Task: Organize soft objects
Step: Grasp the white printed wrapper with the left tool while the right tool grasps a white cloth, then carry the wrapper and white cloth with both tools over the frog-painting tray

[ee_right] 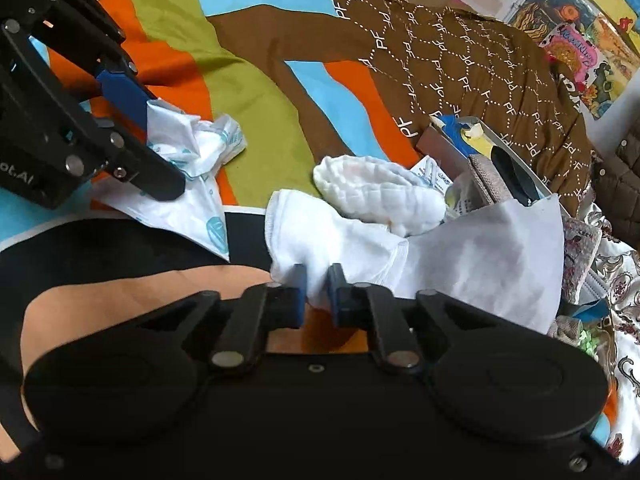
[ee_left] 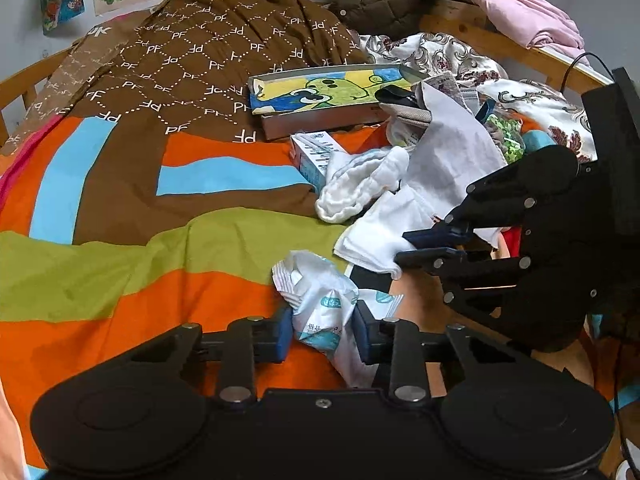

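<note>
Left gripper [ee_left: 322,334] clamps crumpled wrapper [ee_left: 320,304] at 6 o'clock on quilt [ee_left: 120,280]. Right gripper [ee_right: 317,296] pinches white cloth [ee_right: 320,236] hem, 3 o'clock of wrapper. Lift each straight up; keep loads apart; watch cloth dragging neighbouring towel [ee_right: 376,188].

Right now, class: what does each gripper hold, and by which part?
The left gripper pinches the crumpled white plastic packet across its middle; the right gripper is shut on the near edge of the white cloth.
</note>
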Available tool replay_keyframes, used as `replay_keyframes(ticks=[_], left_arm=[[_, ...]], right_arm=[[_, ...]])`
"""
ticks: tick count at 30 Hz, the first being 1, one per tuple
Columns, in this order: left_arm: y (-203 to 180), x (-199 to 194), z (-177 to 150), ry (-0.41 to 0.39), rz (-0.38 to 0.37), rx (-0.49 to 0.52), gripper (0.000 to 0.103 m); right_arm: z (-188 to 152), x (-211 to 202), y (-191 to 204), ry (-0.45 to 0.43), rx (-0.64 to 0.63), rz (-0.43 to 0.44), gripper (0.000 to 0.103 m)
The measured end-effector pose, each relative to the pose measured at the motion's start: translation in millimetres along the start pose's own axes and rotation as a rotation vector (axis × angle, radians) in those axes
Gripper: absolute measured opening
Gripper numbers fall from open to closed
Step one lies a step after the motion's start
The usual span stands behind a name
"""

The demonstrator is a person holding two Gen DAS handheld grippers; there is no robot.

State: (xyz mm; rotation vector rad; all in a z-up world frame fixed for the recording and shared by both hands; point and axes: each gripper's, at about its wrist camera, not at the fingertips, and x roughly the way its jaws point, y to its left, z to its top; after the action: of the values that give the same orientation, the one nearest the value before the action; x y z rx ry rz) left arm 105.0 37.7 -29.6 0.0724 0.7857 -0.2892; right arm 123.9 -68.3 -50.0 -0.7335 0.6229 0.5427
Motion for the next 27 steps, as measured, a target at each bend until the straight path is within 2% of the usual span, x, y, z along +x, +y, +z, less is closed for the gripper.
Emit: replay_keyframes(ticks=[7, 15, 21, 27], left_arm=[[-3, -10, -6, -0.024, -0.021, -0.022, 0.021], [-21, -36, 2, -0.099, -0.035, -0.011, 0.019], [-39, -62, 38, -0.188, -0.036, 0.005, 0.019], [-49, -80, 114, -0.220, -0.022, 0.103, 0.020]], right_arm=[[-9, -17, 4, -0.074, 0.013, -0.037, 0.002], [-16, -72, 1, -0.202, -0.017, -0.092, 0.002], [-14, -109, -12, -0.285, -0.041, -0.155, 0.002], [-1, -140, -58, -0.334, -0.016, -0.232, 0.002]])
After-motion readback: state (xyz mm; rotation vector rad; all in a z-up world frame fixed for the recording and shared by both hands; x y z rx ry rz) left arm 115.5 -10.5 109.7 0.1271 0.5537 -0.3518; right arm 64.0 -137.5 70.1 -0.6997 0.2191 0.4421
